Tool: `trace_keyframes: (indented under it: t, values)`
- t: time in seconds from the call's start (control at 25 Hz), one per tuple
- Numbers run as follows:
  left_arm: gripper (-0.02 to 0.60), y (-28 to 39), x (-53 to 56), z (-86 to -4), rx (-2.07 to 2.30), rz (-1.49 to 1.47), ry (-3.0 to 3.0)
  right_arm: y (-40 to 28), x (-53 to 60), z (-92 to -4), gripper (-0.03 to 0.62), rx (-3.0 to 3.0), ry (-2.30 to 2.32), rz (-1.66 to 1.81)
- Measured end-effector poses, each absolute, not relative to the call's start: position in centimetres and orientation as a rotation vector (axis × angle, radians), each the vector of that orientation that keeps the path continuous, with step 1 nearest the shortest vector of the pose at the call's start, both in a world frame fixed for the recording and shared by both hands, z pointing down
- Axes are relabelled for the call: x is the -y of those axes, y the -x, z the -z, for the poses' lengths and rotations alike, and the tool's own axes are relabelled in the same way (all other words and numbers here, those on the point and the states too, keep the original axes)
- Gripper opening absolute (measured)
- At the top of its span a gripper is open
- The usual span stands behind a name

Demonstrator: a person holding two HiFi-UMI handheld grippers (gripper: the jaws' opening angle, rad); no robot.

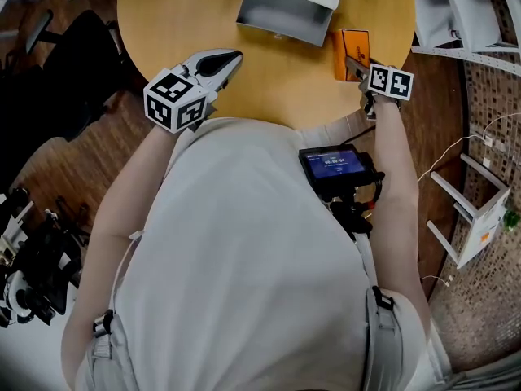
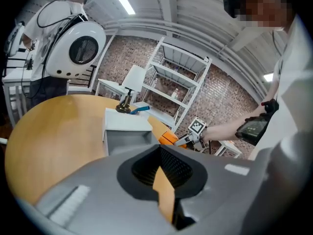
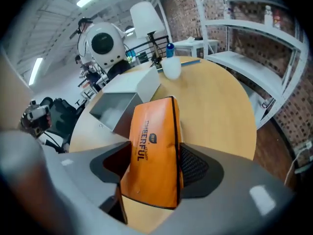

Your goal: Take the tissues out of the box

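Note:
An orange tissue pack (image 1: 352, 51) (image 3: 149, 170) stands tilted between the jaws of my right gripper (image 1: 350, 63) (image 3: 155, 143), which is shut on its two sides near the round table's (image 1: 179, 15) right edge. Just left of it the grey-and-white box (image 1: 285, 19) (image 3: 115, 109) lies open on its side, and its inside looks empty. My left gripper (image 1: 232, 58) (image 2: 159, 153) hovers over the table's near edge, shut, with nothing in it. In the left gripper view the box (image 2: 127, 131) sits ahead, with the pack (image 2: 168, 138) and the right gripper (image 2: 195, 131) beyond it.
A white-shaded lamp (image 3: 146, 16), a white cup (image 3: 172, 68) and a blue thing stand at the table's far side. White shelving (image 1: 456, 15) and a white stool (image 1: 476, 210) stand to the right, black chairs (image 1: 73, 63) to the left. A screen device (image 1: 334, 163) hangs on the person's chest.

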State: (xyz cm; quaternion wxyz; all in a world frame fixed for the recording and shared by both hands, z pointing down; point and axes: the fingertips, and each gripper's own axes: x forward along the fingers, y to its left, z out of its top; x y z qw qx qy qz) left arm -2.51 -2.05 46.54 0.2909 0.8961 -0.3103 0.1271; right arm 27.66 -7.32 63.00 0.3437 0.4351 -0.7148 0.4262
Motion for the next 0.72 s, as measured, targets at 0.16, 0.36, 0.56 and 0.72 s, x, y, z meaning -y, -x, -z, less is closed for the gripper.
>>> trace_keyframes:
  t: [0.16, 0.36, 0.56, 0.72]
  values:
    - [0.000, 3.1, 2.0, -47.1, 0.844, -0.336, -2.377, -27.4, 7.8, -63.0, 0.325, 1.915, -1.166, -1.120]
    - [0.000, 3.5, 2.8, -46.5, 0.828, -0.322, -2.393, -27.4, 8.6, -59.4, 0.331, 1.993, -1.227, -1.067]
    - [0.000, 4.0, 4.5, -46.3, 0.835, -0.294, -2.405, -24.8, 10.2, -53.1, 0.210, 2.257, -1.239, -0.946]
    - [0.000, 5.0, 6.3, -46.1, 0.857, -0.275, -2.423, -18.7, 10.0, -47.8, 0.003, 2.534, -0.987, -0.797]
